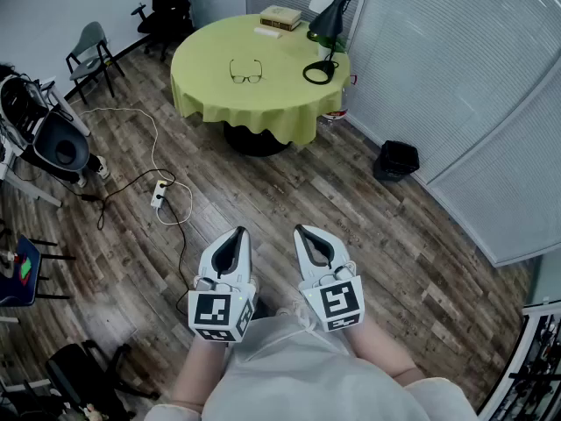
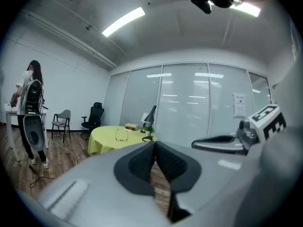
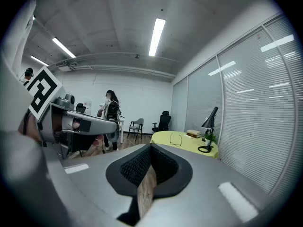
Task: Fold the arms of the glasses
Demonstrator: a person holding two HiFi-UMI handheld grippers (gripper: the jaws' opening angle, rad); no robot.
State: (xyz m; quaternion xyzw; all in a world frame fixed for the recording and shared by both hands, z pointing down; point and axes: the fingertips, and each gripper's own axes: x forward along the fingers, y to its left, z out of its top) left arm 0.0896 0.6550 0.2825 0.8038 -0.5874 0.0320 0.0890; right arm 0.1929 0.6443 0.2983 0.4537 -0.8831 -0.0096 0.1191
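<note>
Though far from glasses (image 1: pixel 246 71), left gripper (image 1: pixel 240 230), right gripper (image 1: pixel 300 228): closed, empty.

Bright ceiling strips (image 3: pixel 156 37), fisheye warp w/ dark corners, sharp.

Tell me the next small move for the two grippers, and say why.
Probably walk forward to the round table with the yellow-green cloth, carrying the left gripper and the right gripper toward the dark-framed glasses. They lie on the cloth, arms seemingly unfolded, across a stretch of wooden floor from both grippers, whose jaws are shut and empty.
</note>
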